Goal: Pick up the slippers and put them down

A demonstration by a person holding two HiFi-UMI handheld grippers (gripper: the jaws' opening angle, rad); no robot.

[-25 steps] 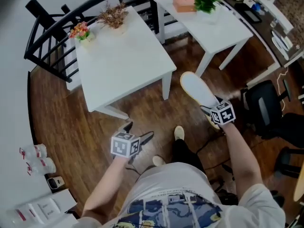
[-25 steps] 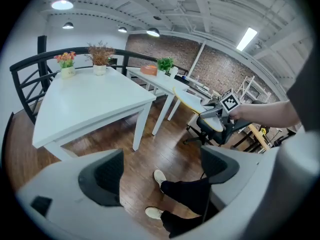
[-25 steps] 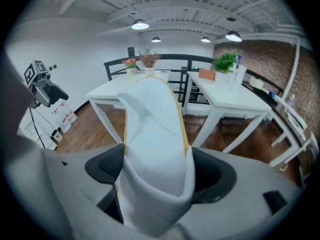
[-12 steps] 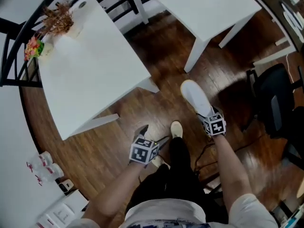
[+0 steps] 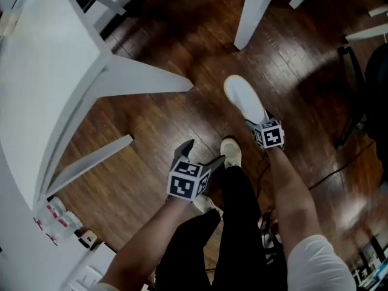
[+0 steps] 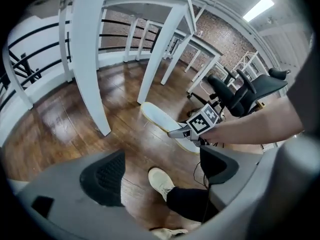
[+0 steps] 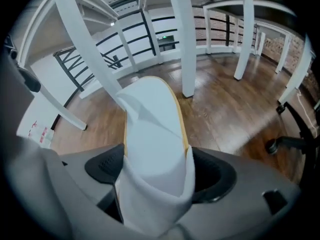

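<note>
– Fingers on the left gripper first: what are they doing?

– They stand wide apart and hold nothing. Through the gap its own view shows only the wooden floor and the person's light shoe, just beyond and below them.

– Is that any different from a second ago?

– The opening is the same, but the place isn't. That gripper has drawn in close to the person's legs. The head view has also tipped steeply down, so the white bench that filled the upper picture now shows only as an edge and legs, well off to the left of those fingers.

– And on the right?

– The right gripper stays clamped on the white slipper. The fingers pinch one end of it, and the rest, with its tan edge, stretches away ahead of them. From the left gripper view it looks to be carried clear of the floor, though I can't be sure.

– What does that mean for the job?

– This slipper is already picked up. With the person leaning down toward the floor ahead of the right fingers, I'd judge setting it down is the step in hand. No view shows a second slipper, and the free left fingers could take one.
</note>
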